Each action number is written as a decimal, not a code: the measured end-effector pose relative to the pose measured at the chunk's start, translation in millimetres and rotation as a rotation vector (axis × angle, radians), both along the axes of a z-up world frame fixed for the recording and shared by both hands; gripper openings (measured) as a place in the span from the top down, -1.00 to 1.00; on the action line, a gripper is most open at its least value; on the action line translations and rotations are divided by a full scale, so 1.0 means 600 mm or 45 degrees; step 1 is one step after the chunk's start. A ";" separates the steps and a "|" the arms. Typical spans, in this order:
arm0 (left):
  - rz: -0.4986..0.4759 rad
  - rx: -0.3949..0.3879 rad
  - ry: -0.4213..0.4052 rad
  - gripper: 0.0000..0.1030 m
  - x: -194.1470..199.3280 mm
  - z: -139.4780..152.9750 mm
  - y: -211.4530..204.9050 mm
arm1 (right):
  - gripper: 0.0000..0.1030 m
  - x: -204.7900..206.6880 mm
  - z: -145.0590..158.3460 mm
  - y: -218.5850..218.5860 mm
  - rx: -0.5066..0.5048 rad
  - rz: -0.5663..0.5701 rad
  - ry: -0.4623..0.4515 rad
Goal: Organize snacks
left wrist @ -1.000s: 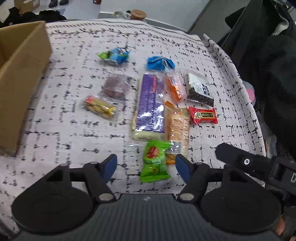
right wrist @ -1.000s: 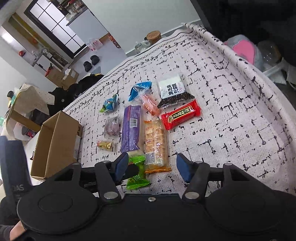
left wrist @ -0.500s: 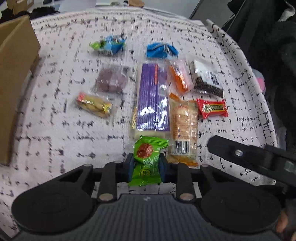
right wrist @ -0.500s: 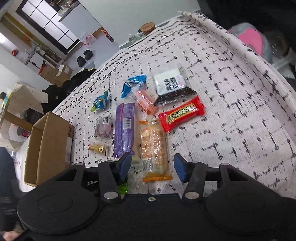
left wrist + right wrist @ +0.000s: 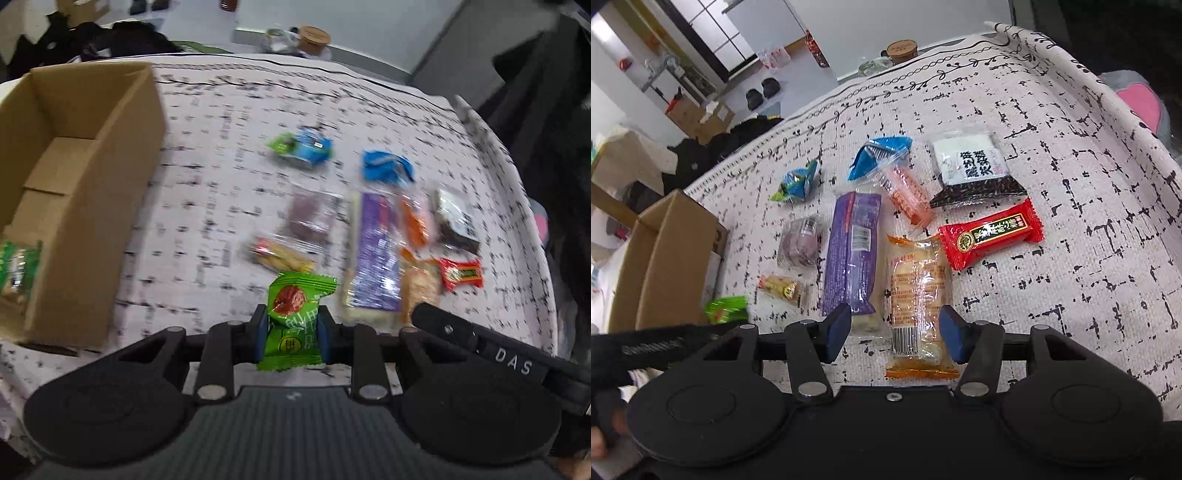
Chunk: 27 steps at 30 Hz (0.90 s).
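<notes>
Left gripper (image 5: 291, 334) now clamped on a green candy packet (image 5: 297, 319), blue pads pressing both its sides; a second ago those same jaws stood wide apart over the packet as it lay flat on the patterned cloth (image 5: 229, 206) near its front edge. Packet now lifted clear of the cloth and carried leftward, toward the open cardboard box (image 5: 77, 192) at the cloth's left edge, where another green packet (image 5: 16, 266) already lies inside. Seen from the right wrist view as a green blur (image 5: 726, 309) just beside the box wall (image 5: 676, 258). Right gripper (image 5: 894, 334) about half open and holding nothing, its pads straddling the near end of an orange cracker pack (image 5: 918, 295) without touching it, lower and closer to the pack than a second ago. Remaining on the middle of the cloth: a long purple bar (image 5: 853, 251) just left of the crackers, a red bar (image 5: 990, 234) toward the right edge, a black-and-white pack (image 5: 975, 170), a pink stick (image 5: 907, 192), two blue packets and a few small sweets toward the far edge. Likely meaning: one snack secured and on its way to the box, the crackers probably next in line, most of the sorting not yet done.
</notes>
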<state>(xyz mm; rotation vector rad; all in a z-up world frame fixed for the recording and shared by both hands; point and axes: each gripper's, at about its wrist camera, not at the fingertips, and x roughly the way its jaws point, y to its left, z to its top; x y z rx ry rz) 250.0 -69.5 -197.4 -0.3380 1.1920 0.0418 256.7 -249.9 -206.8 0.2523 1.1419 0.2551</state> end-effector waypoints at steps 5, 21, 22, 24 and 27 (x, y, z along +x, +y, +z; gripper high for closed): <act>0.064 0.026 -0.008 0.50 -0.010 0.003 0.035 | -0.07 -0.001 -0.012 0.022 -0.083 0.012 -0.011; 0.065 0.073 -0.113 0.50 -0.046 0.046 0.080 | 0.37 -0.012 0.003 0.043 -0.168 -0.014 -0.081; 0.067 0.070 -0.117 0.50 -0.048 0.048 0.083 | 0.37 -0.014 0.010 0.043 -0.159 -0.013 -0.089; 0.074 0.059 -0.126 0.50 -0.050 0.053 0.090 | 0.37 -0.018 0.026 0.046 -0.137 -0.012 -0.096; 0.074 0.052 -0.161 0.50 -0.052 0.066 0.101 | 0.37 -0.021 0.050 0.065 -0.135 0.009 -0.133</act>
